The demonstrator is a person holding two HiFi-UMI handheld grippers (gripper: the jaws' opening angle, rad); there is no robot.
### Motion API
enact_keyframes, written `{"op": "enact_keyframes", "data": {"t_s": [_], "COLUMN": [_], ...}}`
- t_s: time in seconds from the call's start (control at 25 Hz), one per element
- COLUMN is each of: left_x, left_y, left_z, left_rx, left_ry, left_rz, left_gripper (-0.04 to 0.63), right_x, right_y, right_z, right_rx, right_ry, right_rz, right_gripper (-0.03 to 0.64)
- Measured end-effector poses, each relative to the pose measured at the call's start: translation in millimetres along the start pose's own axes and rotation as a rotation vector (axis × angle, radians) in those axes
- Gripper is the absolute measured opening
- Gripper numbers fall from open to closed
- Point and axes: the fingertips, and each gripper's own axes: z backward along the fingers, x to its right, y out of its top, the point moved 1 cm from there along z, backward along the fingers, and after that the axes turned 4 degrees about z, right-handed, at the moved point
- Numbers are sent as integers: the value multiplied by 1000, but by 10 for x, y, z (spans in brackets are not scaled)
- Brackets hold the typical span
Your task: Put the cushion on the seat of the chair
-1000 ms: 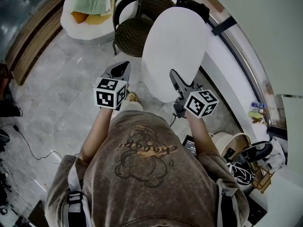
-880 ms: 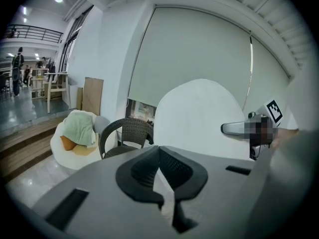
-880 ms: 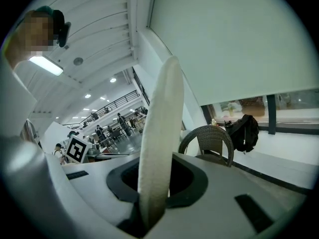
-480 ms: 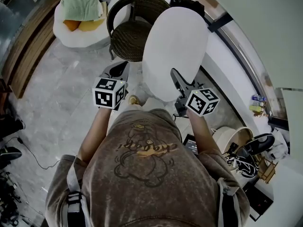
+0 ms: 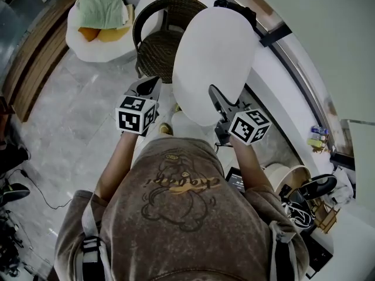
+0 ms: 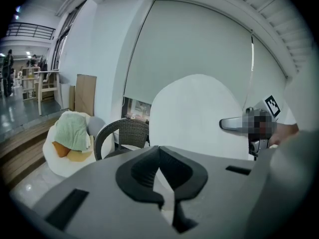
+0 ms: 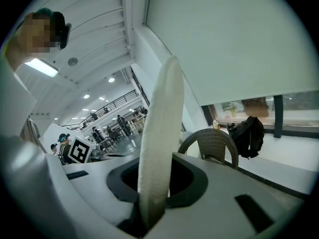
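A large white oval cushion (image 5: 214, 63) stands on edge in front of me, with my right gripper (image 5: 215, 96) shut on its lower right rim. In the right gripper view the cushion (image 7: 160, 133) shows edge-on, pinched between the jaws. My left gripper (image 5: 149, 86) hangs to the cushion's left, apart from it, its jaws together on nothing. The left gripper view shows the cushion's (image 6: 199, 116) broad face. A dark wicker chair (image 5: 158, 40) with a bare seat stands just beyond the cushion; it shows as well in the left gripper view (image 6: 119, 133) and the right gripper view (image 7: 212, 142).
A white round seat (image 5: 88, 40) with a green cloth (image 5: 102, 4) and orange cushions lies left of the chair. A black backpack (image 5: 237, 7) sits on the white ledge (image 5: 275, 81) along the window at the right. A pale bucket (image 5: 287, 177) and clutter stand at lower right.
Both grippers and the cushion have moved forward towards the wicker chair, which now sits closer under the cushion's top edge. The grip on the cushion is unchanged.
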Motion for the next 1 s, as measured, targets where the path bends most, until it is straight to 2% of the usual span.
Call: {"op": "enact_keyframes", "data": {"t_s": [0.4, 0.68, 1.0], "left_x": [-194, -314, -400], "left_y": [252, 391, 515], "left_z": [-405, -781, -1128], "left_rx": [-14, 2, -10], "left_ry": [62, 85, 134], "left_rz": [47, 93, 114], "left_gripper": [6, 6, 6], "right_x": [436, 706, 935], "right_y": [220, 333, 273], "right_z": [-407, -691, -927], "right_rx": [-68, -95, -177], "right_ry": [80, 199, 258], "right_rz": [1, -15, 15], "right_gripper": [80, 80, 80]}}
